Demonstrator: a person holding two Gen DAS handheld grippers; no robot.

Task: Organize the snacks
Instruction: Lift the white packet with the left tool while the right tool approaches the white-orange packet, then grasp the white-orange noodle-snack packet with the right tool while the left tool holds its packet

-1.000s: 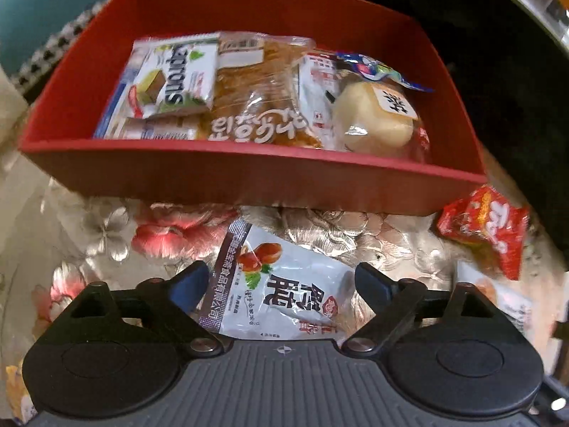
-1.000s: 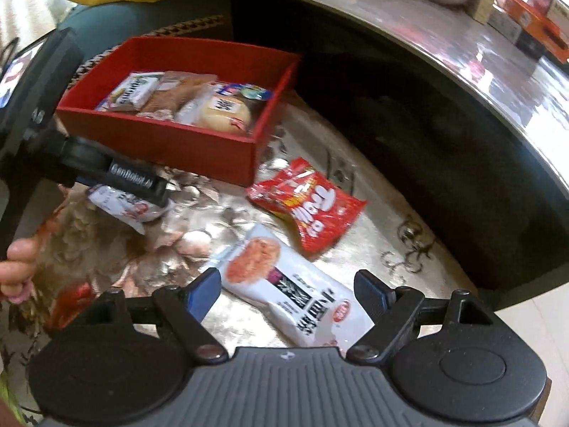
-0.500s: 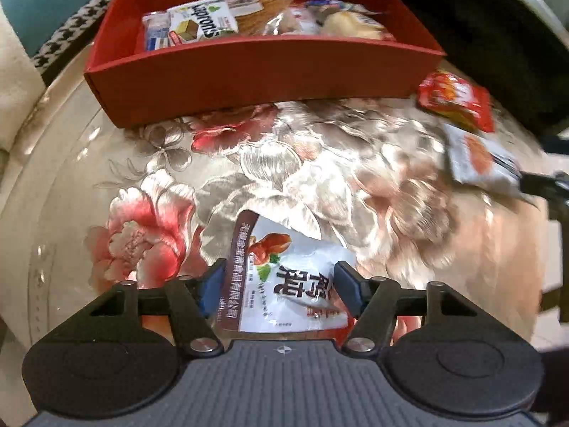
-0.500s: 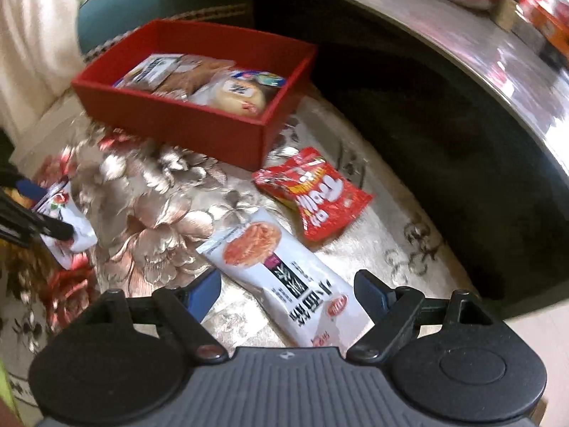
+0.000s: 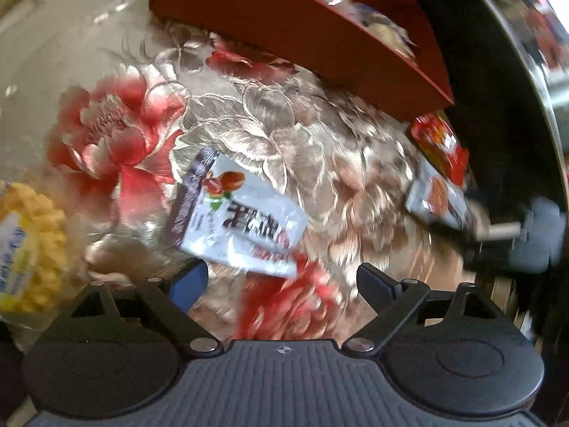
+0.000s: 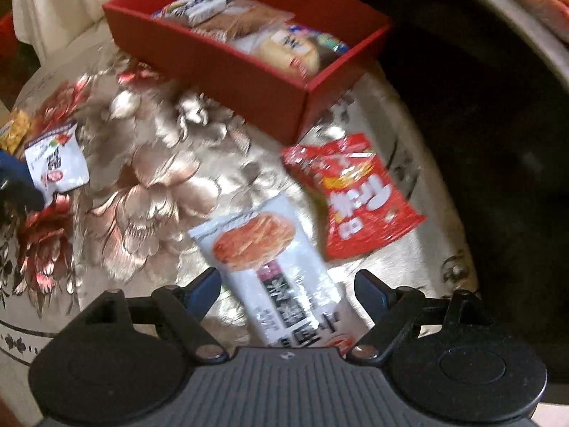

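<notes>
A small white nut packet (image 5: pixel 242 213) lies loose on the flowered cloth just ahead of my left gripper (image 5: pixel 281 281). Its jaws are opening, with nothing between them. A long white snack packet (image 6: pixel 270 259) lies flat on the cloth. My right gripper (image 6: pixel 288 284) hangs over its near end, open, one finger on each side and neither pad pressing. A red snack bag (image 6: pixel 359 192) lies beside the long packet. The red box (image 6: pixel 220 67) behind holds several wrapped snacks. The small nut packet (image 6: pixel 57 160) also shows at the far left of the right wrist view.
A yellow snack pack (image 5: pixel 28 245) lies at the left edge of the cloth. The round cloth-covered surface (image 6: pixel 153 185) drops off to a dark gap on the right. A curved metal tabletop (image 6: pixel 526 28) rises beyond the gap.
My left gripper shut on the small nut packet, drew it away from the red box, then opened and left it on the cloth. My right gripper rolled and sank toward the long white packet.
</notes>
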